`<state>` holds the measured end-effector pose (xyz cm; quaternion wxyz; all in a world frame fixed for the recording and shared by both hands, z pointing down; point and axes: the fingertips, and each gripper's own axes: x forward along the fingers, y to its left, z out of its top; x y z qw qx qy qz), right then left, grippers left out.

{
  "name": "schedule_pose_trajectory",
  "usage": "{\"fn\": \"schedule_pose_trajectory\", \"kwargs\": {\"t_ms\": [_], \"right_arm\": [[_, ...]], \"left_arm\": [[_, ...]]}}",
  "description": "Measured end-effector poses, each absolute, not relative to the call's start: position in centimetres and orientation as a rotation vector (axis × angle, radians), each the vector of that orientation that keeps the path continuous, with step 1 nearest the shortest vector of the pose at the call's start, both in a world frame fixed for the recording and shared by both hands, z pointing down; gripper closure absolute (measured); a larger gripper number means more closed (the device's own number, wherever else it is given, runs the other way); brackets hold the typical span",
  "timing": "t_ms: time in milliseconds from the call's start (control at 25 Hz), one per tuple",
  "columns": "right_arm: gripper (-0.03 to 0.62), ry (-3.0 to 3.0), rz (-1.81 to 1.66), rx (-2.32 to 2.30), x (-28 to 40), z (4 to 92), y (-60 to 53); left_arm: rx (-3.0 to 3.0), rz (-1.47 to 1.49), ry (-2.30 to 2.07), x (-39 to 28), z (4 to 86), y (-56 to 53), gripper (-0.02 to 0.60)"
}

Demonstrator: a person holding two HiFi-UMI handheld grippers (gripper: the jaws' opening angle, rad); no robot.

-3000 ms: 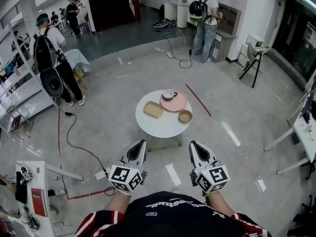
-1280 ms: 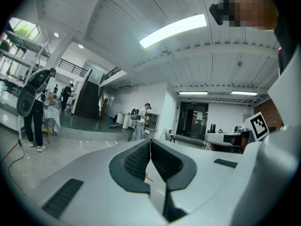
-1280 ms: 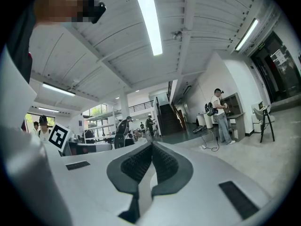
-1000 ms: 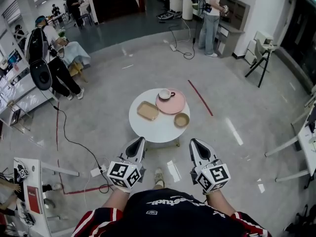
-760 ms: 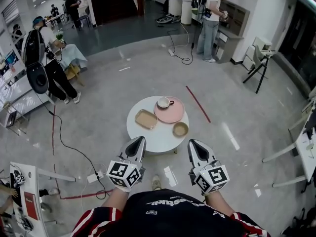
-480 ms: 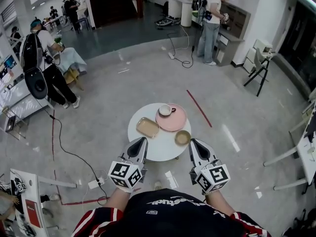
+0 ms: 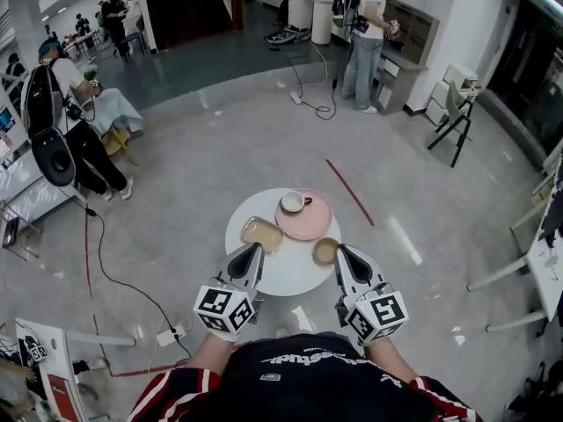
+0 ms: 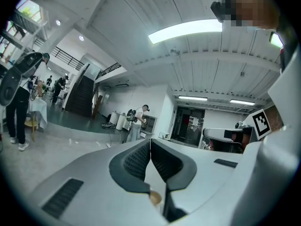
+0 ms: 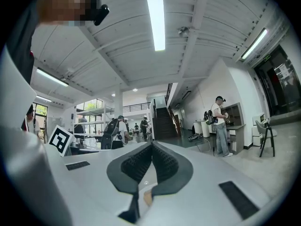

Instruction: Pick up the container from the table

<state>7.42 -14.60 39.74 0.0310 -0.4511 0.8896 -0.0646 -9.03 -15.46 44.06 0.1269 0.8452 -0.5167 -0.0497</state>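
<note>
A tan rectangular container [image 7: 262,234] lies on the left part of the round white table [image 7: 283,272]. Beside it are a pink plate [image 7: 310,221] bearing a white cup [image 7: 292,202] and a small brown bowl [image 7: 325,251]. My left gripper [image 7: 251,248] is shut and empty, its tip over the table's near edge, just short of the container. The right gripper [image 7: 343,251] is shut and empty too, with its tip next to the bowl. Both gripper views look level across the hall over touching jaws: the left gripper [image 8: 150,143] and the right gripper [image 9: 151,146].
The table stands on a grey tiled floor with a red tape line [image 7: 349,192] behind it. A person with a backpack [image 7: 362,33] stands at a counter far back. Another person [image 7: 62,143] stands at the left, by a cable [image 7: 106,258]. A tripod [image 7: 453,117] stands at the right.
The table has come nearer in the head view. Both gripper tips, earlier over the floor short of it, now reach its near edge. The jaws stayed shut.
</note>
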Motion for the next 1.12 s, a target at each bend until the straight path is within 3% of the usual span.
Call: {"fn": "schedule_pose_trajectory", "kwargs": {"t_ms": [1120], "right_arm": [[0.58, 2.773, -0.24, -1.361, 3.4, 40.3, -17.1]], "left_arm": [[2.469, -0.052, -1.629, -13.2, 44.8, -17.8, 0.557]]}}
